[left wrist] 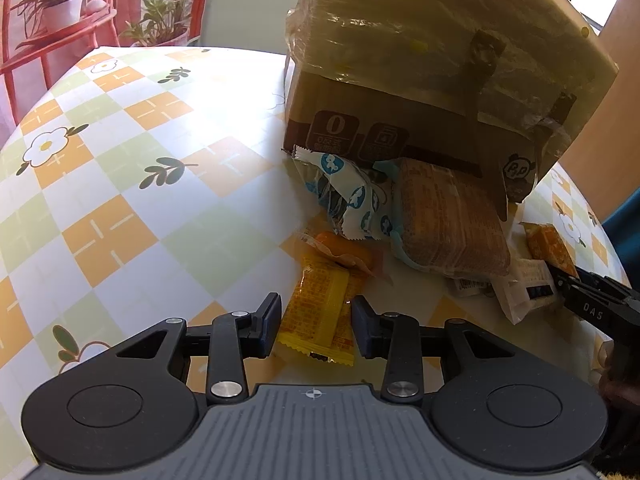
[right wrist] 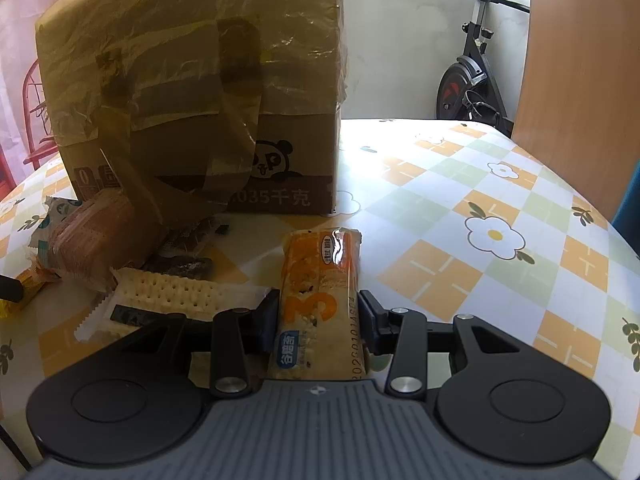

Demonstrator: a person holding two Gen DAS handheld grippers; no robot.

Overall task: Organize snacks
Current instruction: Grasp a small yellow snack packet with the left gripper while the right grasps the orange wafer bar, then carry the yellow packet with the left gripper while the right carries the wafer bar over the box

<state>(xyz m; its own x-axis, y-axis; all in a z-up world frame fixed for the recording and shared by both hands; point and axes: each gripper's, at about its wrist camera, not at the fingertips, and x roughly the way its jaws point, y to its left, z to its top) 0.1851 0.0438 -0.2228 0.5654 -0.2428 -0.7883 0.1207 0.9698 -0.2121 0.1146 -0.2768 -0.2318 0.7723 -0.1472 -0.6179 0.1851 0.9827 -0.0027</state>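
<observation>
The right gripper (right wrist: 318, 316) is clenched on a long orange-and-white wrapped cereal bar (right wrist: 320, 300), its two black fingers pressing the packet's long sides near its middle, so the bar runs straight out ahead of the camera; whether the far end rests on the checked orange, green and white flowered tablecloth (right wrist: 500, 208) or rides just above it cannot be told. Gripping across the narrow width suits a soft flat wrapper, since it gives the pads two parallel edges to bear on. The left gripper (left wrist: 315, 320) is released, its jaws standing apart on either side of a flat yellow foil sachet (left wrist: 316, 312) that lies on the cloth, apparently lined up for the next pick though not yet touching it. The remaining snacks lie heaped against the foot of a tall brown cardboard box wrapped in yellowish tape (left wrist: 420, 60): a blue-and-white printed wrapper (left wrist: 352, 200), a clear-wrapped stack of brown biscuits (left wrist: 448, 220) leaning on it, and a white pack of pale perforated crackers (right wrist: 168, 296) just beside the right fingers. The pile probably sits there because it is still unsorted, with sorting barely begun.
</observation>
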